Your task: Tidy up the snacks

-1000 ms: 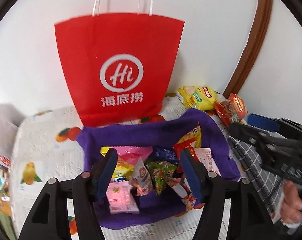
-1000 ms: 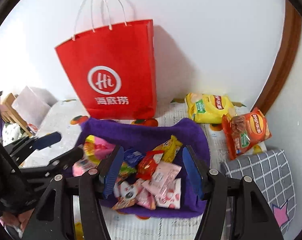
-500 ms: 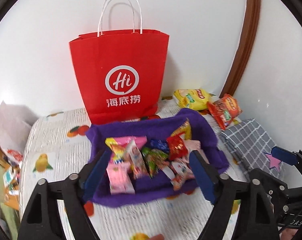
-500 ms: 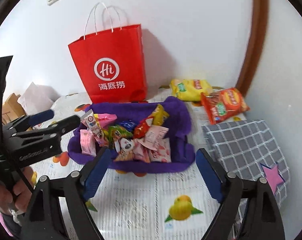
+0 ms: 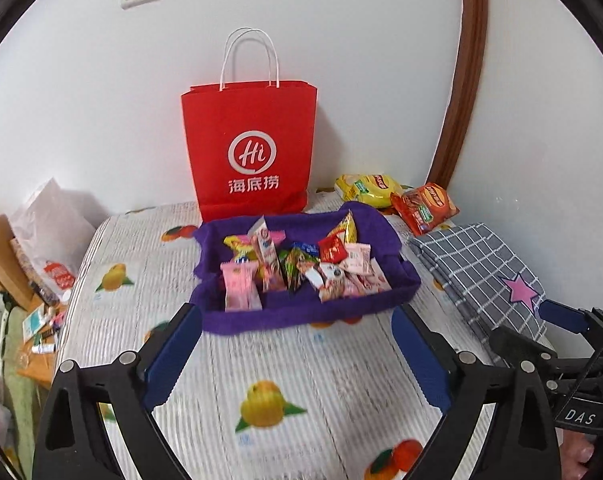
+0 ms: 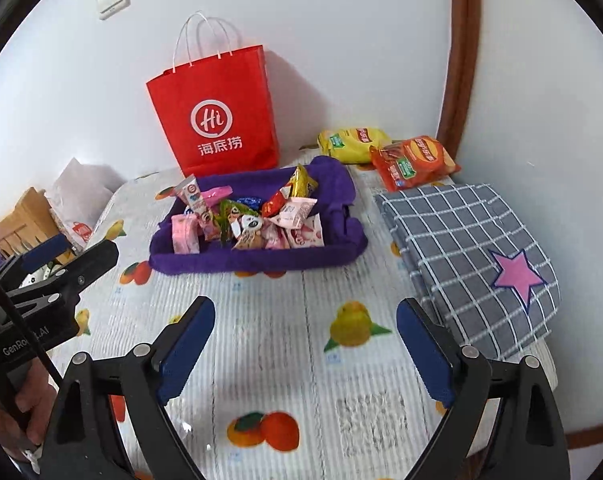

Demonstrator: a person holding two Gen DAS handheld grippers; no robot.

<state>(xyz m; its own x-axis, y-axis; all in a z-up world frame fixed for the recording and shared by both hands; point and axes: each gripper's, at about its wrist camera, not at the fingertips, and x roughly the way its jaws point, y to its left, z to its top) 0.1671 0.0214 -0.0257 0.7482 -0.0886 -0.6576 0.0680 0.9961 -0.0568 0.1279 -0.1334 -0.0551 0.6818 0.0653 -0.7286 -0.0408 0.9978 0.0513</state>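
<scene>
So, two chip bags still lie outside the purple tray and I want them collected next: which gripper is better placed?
Probably the right gripper: the chip bags lie on its side, beyond the tray. Both grippers are empty, jaws opening; the left gripper sits farther across.

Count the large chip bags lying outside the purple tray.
2: a yellow chip bag by the wall behind the purple tray, and an orange chip bag beside it, next to the folded plaid cloth.

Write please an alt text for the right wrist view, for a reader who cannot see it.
A purple fabric tray full of small wrapped snacks sits on a fruit-print table cover, with a red paper bag upright behind it. The right tool is in the foreground, its jaws opening with nothing between them. Two chip bags and a folded grey checked cloth lie to the right.
</scene>
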